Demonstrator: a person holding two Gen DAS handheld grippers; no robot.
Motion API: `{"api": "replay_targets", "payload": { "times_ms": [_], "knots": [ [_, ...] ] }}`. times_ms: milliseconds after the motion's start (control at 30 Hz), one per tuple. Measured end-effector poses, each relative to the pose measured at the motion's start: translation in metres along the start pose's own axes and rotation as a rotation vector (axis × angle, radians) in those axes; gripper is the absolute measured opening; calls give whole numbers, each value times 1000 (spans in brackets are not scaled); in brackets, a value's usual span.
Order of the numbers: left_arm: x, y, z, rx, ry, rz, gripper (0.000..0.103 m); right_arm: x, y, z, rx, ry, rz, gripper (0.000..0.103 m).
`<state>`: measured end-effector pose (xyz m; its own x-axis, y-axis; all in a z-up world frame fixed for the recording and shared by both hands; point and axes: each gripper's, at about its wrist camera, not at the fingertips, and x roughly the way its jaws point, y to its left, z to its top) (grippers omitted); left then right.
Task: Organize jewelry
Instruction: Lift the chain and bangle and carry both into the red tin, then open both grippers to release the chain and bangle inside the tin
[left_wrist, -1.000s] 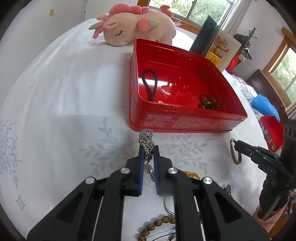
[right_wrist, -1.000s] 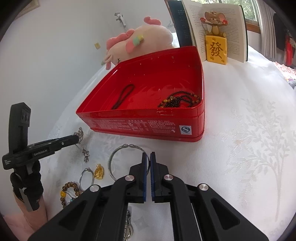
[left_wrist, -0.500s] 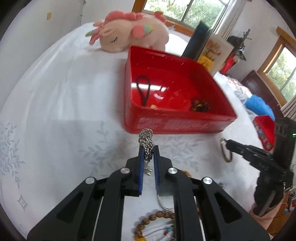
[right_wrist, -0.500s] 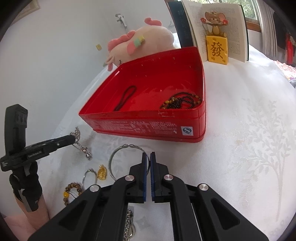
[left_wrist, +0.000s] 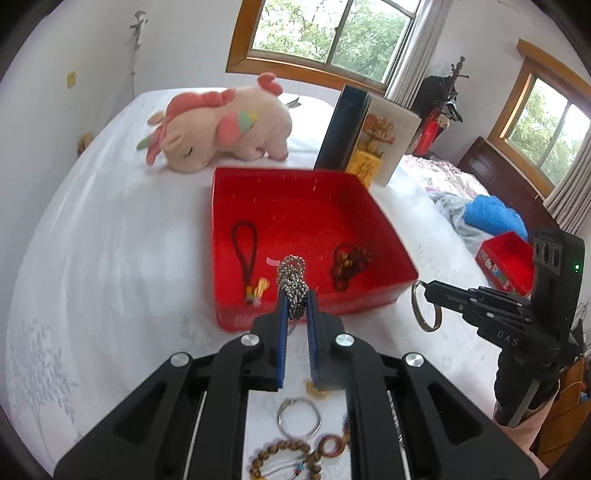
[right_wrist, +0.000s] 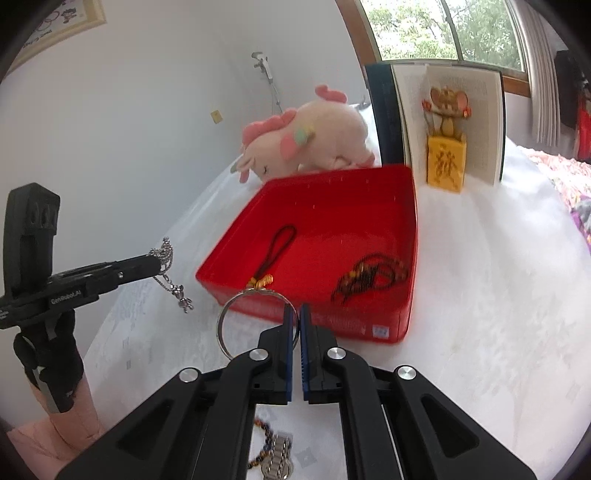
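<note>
My left gripper (left_wrist: 294, 301) is shut on a silver chain necklace (left_wrist: 291, 284) and holds it in the air at the near wall of the red tin box (left_wrist: 369, 206). From the right wrist view the chain (right_wrist: 173, 286) hangs off the left gripper (right_wrist: 157, 260) with a small pendant. My right gripper (right_wrist: 294, 314) is shut on a silver bangle (right_wrist: 236, 314), lifted near the box's (right_wrist: 412, 258) front edge; the bangle also shows in the left wrist view (left_wrist: 424, 310). Inside the box lie a black cord loop with a gold tassel (left_wrist: 245, 254) and a dark bead bracelet (left_wrist: 349, 262).
Loose jewelry lies on the white cloth below my left gripper: a silver ring (left_wrist: 299, 417), a brown bead bracelet (left_wrist: 284, 458), a gold charm (left_wrist: 314, 389). A watch (right_wrist: 277, 458) lies under my right gripper. A plush unicorn (left_wrist: 218, 129) and an open book (right_wrist: 447, 122) stand behind the box.
Both grippers have risen and moved toward the box. The chain necklace and the bangle have come up off the cloth with them.
</note>
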<state>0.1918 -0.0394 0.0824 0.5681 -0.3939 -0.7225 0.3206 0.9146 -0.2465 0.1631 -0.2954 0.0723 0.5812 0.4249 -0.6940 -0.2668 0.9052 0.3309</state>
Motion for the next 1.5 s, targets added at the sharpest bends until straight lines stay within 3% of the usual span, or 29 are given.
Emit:
{"api": "replay_targets", "payload": {
  "times_ms": [333, 500, 800, 1233, 1300, 1367, 1433, 1500],
  "knots": [
    [12, -8, 62, -31, -108, -55, 8, 31, -2, 68, 4, -6, -71, 3],
    [52, -2, 71, -50, -62, -58, 8, 67, -12, 82, 33, 30, -110, 3],
    [140, 24, 71, -96, 100, 32, 8, 137, -40, 80, 52, 148, -223, 3],
    [163, 25, 62, -85, 162, 39, 10, 160, -44, 70, 50, 201, -249, 4],
    [161, 25, 62, -86, 154, 43, 10, 161, -43, 70, 55, 203, -244, 8],
    [158, 25, 63, -87, 148, 38, 15, 161, -43, 72, 56, 194, -247, 9],
    [155, 25, 63, -92, 141, 34, 28, 159, -43, 73, 57, 189, -247, 9],
    [153, 23, 63, -84, 131, 43, 32, 155, -42, 72, 57, 185, -244, 10]
  ]
}}
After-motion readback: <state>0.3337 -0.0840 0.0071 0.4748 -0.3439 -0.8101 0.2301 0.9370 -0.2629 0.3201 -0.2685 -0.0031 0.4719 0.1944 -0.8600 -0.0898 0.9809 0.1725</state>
